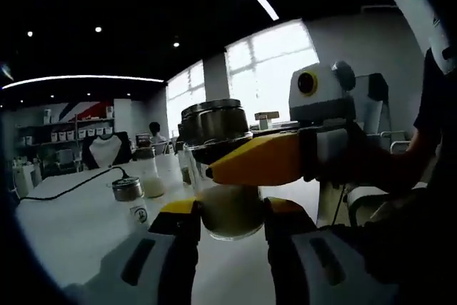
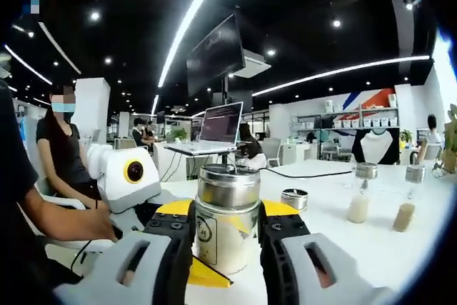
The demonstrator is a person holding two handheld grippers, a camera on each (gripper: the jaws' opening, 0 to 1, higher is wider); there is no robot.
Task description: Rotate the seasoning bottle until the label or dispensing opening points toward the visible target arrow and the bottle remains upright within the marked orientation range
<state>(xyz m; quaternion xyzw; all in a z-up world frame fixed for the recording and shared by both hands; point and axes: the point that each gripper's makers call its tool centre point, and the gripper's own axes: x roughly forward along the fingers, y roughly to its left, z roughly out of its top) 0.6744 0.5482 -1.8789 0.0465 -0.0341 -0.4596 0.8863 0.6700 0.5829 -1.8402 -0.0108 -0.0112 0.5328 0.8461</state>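
The seasoning bottle (image 2: 227,226) stands upright on the white counter (image 2: 371,248) at the lower centre of both views, steel lid up. The right gripper (image 2: 227,237) grips its sides, while the left gripper (image 1: 230,216) also closes on its glass body. Two small shakers (image 2: 359,192) stand at the right of the right gripper view.

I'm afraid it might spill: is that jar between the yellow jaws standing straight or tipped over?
Upright. The seasoning bottle stands on the white table, metal lid on top, level; the pale seasoning lies at its bottom.
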